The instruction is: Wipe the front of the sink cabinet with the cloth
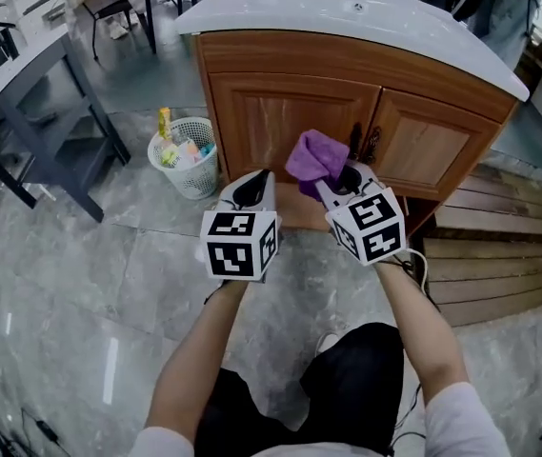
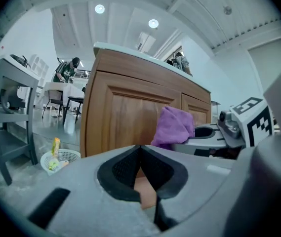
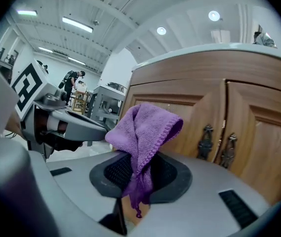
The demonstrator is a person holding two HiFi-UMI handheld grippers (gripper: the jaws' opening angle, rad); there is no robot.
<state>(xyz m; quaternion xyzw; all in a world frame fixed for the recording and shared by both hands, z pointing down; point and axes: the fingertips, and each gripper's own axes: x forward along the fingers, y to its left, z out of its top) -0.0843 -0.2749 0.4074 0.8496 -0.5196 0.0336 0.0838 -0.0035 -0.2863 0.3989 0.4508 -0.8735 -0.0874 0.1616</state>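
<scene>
right tongs (image 3: 139, 177) pinch cloth (image 3: 145, 127) | upright, fold topmost | cabinet (image 3: 259, 132) beyond

The left gripper (image 1: 254, 183) and right gripper (image 1: 322, 187) are grey shells with black ribbed pads (image 2: 123, 172) and black-and-white marker cubes (image 1: 240, 244); the person wears white sleeves (image 1: 461, 422) and black legwear (image 1: 351, 388).
</scene>
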